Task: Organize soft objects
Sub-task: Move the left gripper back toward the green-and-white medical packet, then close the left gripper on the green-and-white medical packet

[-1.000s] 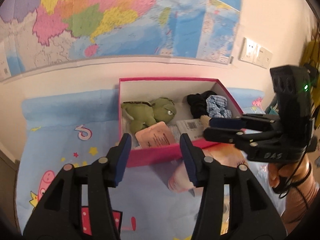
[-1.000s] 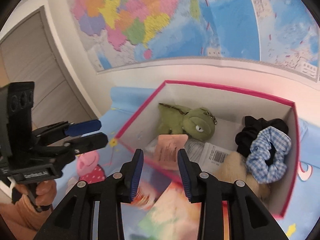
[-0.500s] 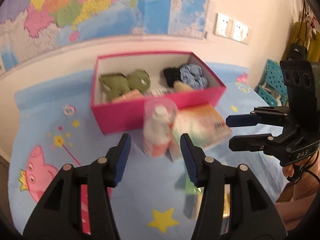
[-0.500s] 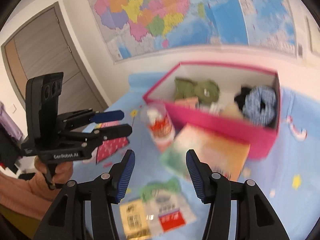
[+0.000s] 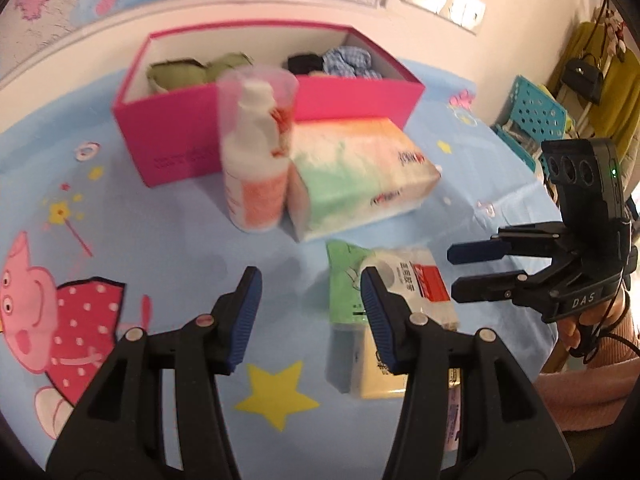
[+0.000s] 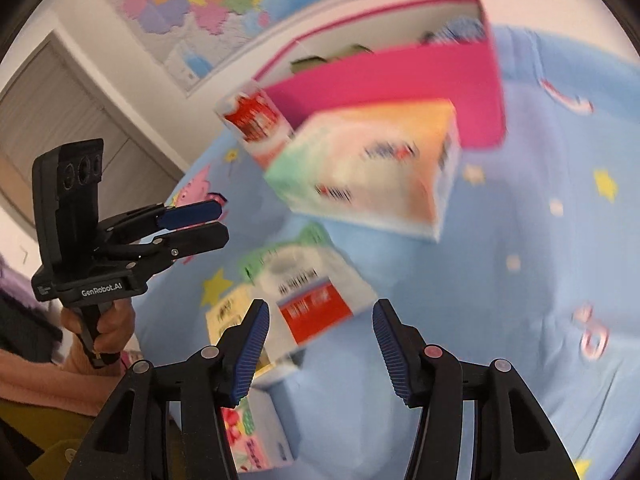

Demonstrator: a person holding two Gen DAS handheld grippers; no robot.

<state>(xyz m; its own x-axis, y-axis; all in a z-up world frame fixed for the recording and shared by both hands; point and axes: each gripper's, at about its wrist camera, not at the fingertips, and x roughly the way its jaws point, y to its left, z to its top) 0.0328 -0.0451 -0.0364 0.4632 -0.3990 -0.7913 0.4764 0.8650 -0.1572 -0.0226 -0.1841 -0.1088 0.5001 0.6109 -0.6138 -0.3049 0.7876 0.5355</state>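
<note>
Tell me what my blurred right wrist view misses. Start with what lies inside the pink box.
Observer: The pink box holds a green plush toy, a black scrunchie and a blue checked scrunchie.
Operator: Report my right hand-held gripper from the side.
Observer: The right hand-held gripper is open and empty, beside the white packet and apart from it.
Operator: Check beyond the table's right edge.
Observer: A turquoise basket stands there.
</note>
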